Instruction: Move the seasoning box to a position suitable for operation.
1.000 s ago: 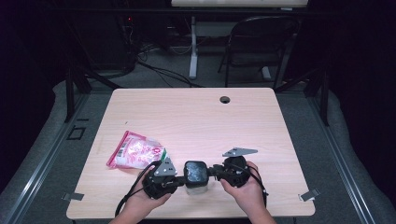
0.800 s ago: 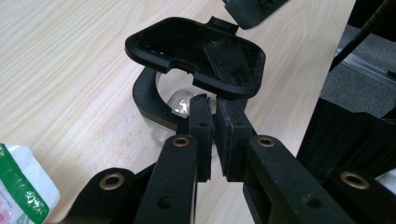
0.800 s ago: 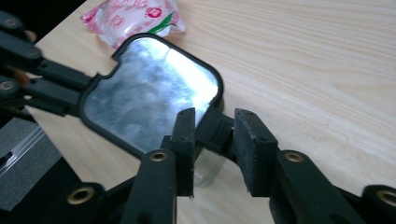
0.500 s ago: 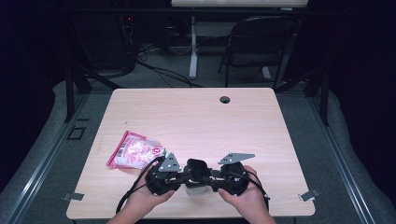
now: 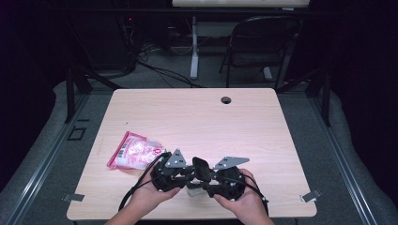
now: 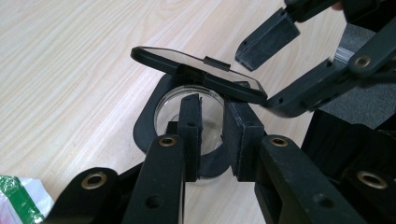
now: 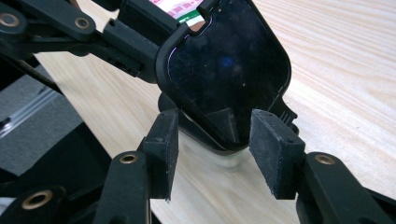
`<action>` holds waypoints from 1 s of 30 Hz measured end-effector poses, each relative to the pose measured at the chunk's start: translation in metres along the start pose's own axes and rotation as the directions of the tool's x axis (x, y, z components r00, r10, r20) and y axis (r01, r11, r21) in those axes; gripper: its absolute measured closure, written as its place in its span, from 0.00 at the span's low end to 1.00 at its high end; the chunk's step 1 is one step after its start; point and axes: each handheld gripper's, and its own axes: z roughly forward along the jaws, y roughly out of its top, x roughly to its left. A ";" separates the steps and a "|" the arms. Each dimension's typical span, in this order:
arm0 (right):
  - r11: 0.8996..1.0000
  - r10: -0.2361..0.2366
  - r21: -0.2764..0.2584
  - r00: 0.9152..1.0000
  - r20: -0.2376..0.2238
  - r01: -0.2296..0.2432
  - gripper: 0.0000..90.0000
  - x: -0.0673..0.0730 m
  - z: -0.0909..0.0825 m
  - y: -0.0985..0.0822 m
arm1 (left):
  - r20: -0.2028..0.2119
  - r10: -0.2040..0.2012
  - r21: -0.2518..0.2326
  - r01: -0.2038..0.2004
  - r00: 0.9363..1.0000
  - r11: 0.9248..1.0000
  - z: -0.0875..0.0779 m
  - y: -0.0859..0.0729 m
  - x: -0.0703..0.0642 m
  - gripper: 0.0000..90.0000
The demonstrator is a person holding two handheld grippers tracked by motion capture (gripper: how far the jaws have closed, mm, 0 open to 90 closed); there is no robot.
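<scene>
Your table (image 5: pixel 263 140) bears one pink packet (image 5: pixel 133 152) and one lidded jar (image 6: pixel 187 116); your left gripper (image 6: pixel 212 135) pinches its rim, jaws just easing apart, while your right gripper (image 7: pixel 215 149), just opening, stands wide and grips nothing.

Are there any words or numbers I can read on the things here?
None can be read.
Pink packet: a white label patch at one end and some print, too small and blurred to read.
Black lid of the clear jar: plain, no text.
Grippers: no lettering to be seen.
</scene>
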 end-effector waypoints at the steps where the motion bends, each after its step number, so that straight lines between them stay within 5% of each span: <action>1: 1.000 -0.003 0.000 1.000 0.003 0.003 0.58 0.001 0.001 0.000 | 0.000 0.001 0.001 -0.001 1.000 1.000 0.000 0.001 0.000 0.85; 11: 1.000 0.006 -0.010 1.000 0.012 -0.006 0.59 -0.001 0.001 0.003 | -0.021 0.007 0.003 -0.007 1.000 1.000 0.002 0.000 0.001 0.77; 23: 0.999 0.026 -0.029 1.000 0.002 -0.026 0.59 -0.005 -0.004 0.001 | -0.088 -0.030 0.027 0.032 0.996 0.999 0.014 -0.010 0.020 0.69; 30: 0.999 0.037 -0.030 0.999 0.007 -0.036 0.61 -0.008 -0.006 -0.001 | -0.090 -0.039 0.042 0.042 0.995 0.998 0.023 -0.010 0.025 0.69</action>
